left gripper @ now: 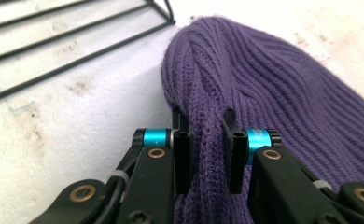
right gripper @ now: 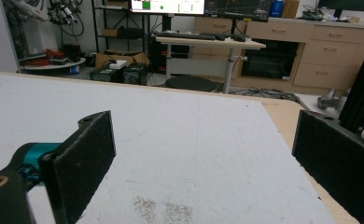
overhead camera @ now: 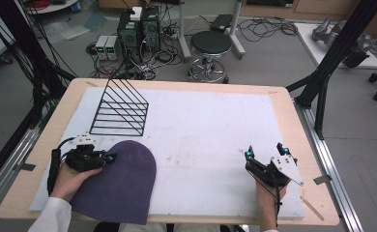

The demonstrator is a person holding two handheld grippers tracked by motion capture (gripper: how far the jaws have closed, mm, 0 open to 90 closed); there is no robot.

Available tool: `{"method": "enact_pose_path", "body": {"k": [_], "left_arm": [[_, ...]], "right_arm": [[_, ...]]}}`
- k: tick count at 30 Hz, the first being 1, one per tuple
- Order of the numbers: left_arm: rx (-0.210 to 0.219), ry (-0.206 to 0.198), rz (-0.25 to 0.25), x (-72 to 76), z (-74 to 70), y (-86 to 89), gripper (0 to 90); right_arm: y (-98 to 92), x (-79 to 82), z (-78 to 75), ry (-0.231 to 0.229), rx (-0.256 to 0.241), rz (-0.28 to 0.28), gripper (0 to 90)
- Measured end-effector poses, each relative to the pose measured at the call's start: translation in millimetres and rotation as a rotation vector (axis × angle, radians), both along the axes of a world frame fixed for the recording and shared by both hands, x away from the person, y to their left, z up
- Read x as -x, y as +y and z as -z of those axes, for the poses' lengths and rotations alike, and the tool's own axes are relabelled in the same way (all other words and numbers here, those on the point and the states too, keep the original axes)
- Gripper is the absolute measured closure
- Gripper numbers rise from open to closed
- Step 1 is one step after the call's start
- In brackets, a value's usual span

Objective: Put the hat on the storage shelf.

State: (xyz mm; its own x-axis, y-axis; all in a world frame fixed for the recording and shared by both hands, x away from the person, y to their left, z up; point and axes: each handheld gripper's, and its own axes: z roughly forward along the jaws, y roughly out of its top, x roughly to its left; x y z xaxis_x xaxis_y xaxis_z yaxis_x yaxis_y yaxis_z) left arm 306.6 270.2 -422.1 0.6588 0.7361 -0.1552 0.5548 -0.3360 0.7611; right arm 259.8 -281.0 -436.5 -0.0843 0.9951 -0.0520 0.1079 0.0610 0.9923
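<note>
A purple knitted hat (overhead camera: 121, 181) lies flat on the white mat (overhead camera: 206, 135) at the front left. My left gripper (overhead camera: 110, 158) sits at the hat's left edge, shut on a pinched ridge of the knit (left gripper: 207, 140), with the fabric bunched between its jaws in the left gripper view. My right gripper (overhead camera: 265, 152) rests low over the mat at the front right, its jaws wide apart with nothing between them; its black pads (right gripper: 84, 154) frame bare mat in the right gripper view.
A black wire rack (overhead camera: 121, 108) stands on the mat behind the hat, its corner (left gripper: 164, 11) close to the hat's top. Beyond the table's far edge are a stool (overhead camera: 210, 46), computer boxes and cables on the floor.
</note>
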Motion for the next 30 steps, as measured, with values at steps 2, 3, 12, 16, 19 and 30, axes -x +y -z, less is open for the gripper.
{"method": "enact_pose_path", "body": {"k": [2,3,12,16,19,30], "left_arm": [[0.018,-0.018,0.007,1.4,-1.3,1.4,78.4],[0.030,-0.027,0.008,2.4,-2.2,2.4,78.4],[0.056,-0.288,0.043,19.8,-15.5,3.3,78.4],[0.093,-0.382,0.046,27.6,-25.0,-0.5,78.3],[0.120,-0.430,0.055,32.2,-34.6,-5.0,78.4],[0.185,-0.590,0.087,45.1,-67.9,-28.1,78.3]], "right_arm": [[0.0,0.0,0.1,0.001,0.000,0.000,5.2],[0.0,-0.2,0.1,0.002,0.000,0.000,5.2],[0.1,-0.6,0.2,-0.001,0.002,0.003,5.2],[0.3,-0.2,0.2,0.003,-0.002,0.004,5.2],[0.2,-0.1,0.2,0.001,-0.001,0.005,5.2],[0.7,0.0,0.1,-0.001,0.008,0.004,5.2]]}}
